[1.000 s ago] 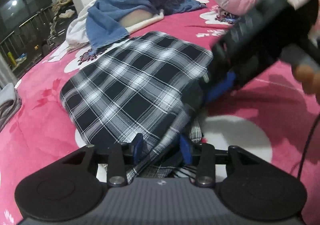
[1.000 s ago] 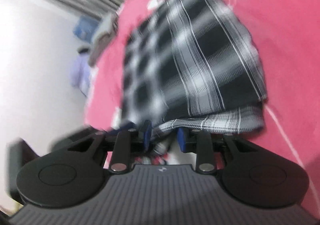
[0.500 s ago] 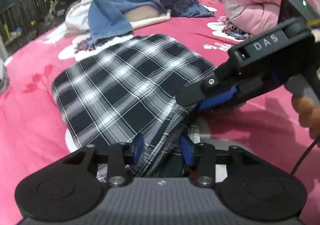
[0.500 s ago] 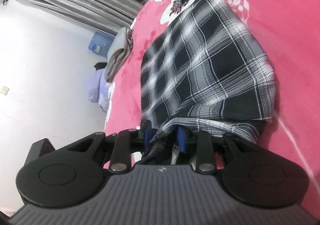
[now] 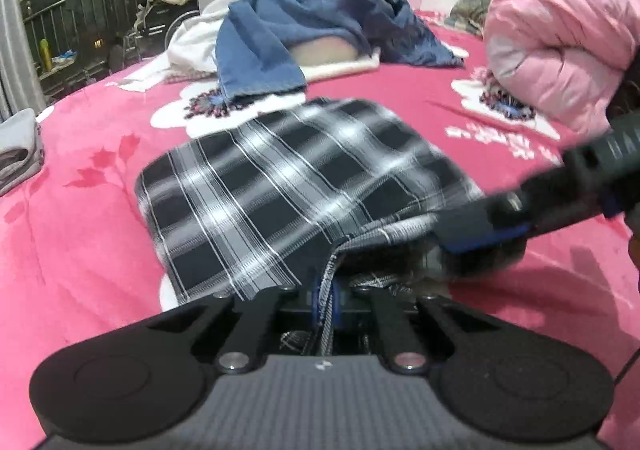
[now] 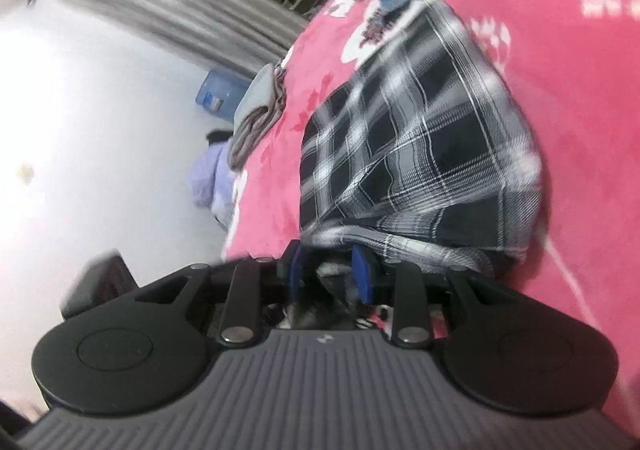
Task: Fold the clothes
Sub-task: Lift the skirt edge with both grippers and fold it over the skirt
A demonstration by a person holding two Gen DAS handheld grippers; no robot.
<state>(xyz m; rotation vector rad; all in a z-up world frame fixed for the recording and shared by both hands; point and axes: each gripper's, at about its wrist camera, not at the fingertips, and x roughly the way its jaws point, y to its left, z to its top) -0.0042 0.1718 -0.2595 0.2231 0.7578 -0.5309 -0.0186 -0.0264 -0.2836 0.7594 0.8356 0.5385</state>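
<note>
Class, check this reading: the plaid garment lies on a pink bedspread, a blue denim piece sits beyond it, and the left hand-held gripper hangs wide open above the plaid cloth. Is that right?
Not quite. The left hand-held gripper is not open: its jaws have just been closing and now pinch the edge of the plaid garment, as the left wrist view shows. The pink bedspread and the blue denim piece beyond are as stated.

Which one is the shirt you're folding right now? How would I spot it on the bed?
Find the big pink bedspread with white flowers. In its middle, nearer than the heap of blue clothes and left of the puffy pink quilt, lies the checked shirt. It is the only black-and-white plaid thing there, and both sets of fingers are at its near edge.
</note>
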